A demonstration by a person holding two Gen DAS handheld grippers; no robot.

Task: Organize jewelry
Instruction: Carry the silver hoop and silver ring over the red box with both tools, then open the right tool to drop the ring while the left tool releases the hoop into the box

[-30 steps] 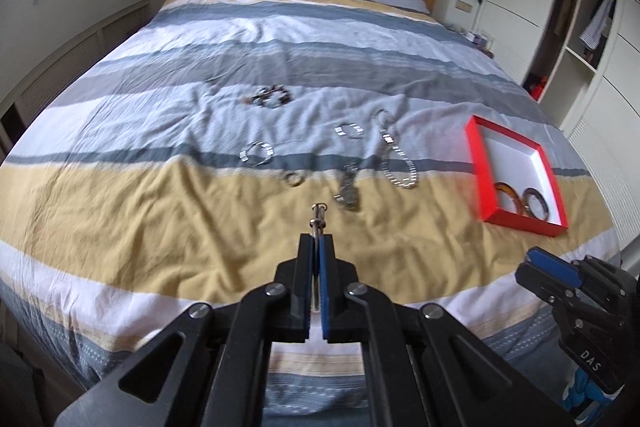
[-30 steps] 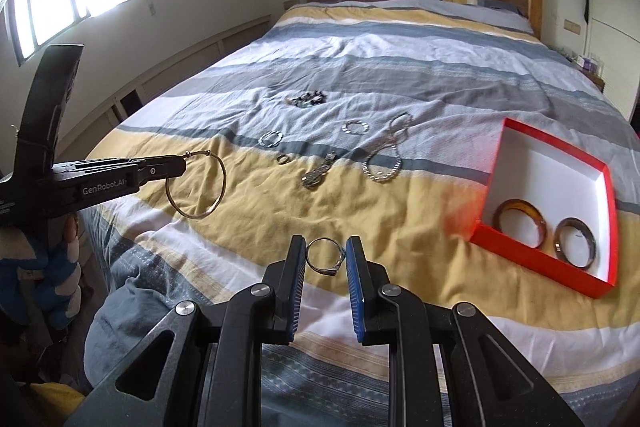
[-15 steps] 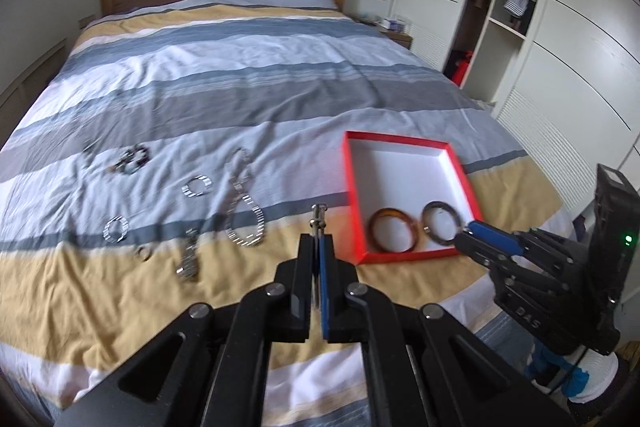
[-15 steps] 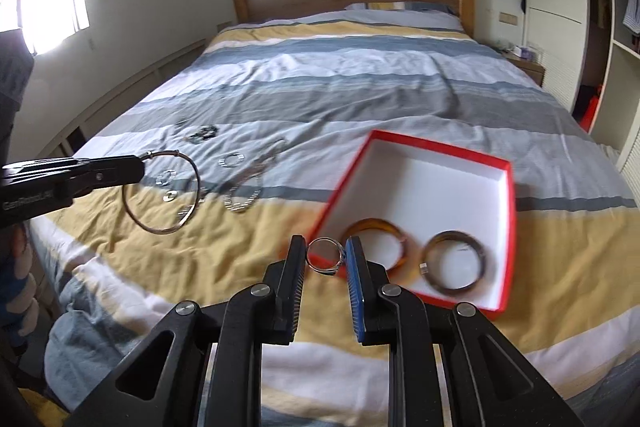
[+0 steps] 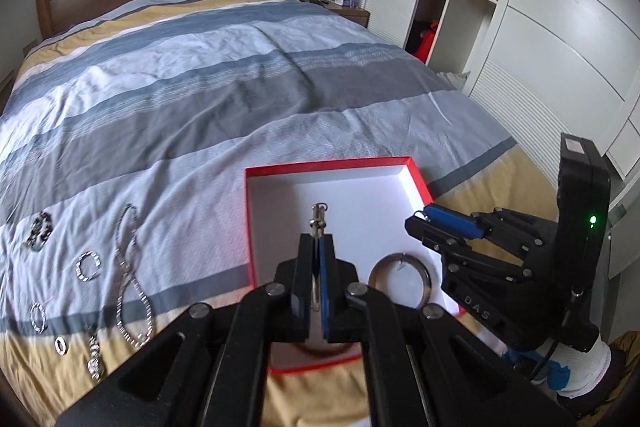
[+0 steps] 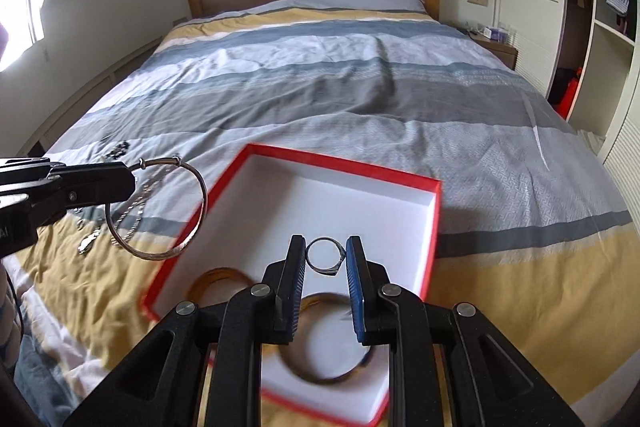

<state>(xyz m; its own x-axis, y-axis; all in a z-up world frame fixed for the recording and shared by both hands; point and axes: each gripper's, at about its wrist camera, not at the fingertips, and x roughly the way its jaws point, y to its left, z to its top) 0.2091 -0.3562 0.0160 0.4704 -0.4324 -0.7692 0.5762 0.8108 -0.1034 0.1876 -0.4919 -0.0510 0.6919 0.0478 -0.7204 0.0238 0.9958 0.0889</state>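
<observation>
Jewelry was mid-transfer: the right gripper [image 6: 326, 259] pinched a small ring [image 6: 325, 256] above the red box [image 6: 434, 227], ready to drop it beside the bangles [image 6: 320, 367], while the left gripper [image 5: 319, 247], pressed together, clamped a thin hoop bracelet [image 6: 160, 207] by its clasp edge.

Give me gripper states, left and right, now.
Left gripper: shut on thin wire bangle.
Right gripper: shut on small ring.

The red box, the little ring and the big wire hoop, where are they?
red box [image 6: 434, 227]: right wrist view, right wall.
little ring [image 6: 325, 255]: right wrist view, its band.
big wire hoop [image 6: 200, 183]: right wrist view, right side of the wire.
</observation>
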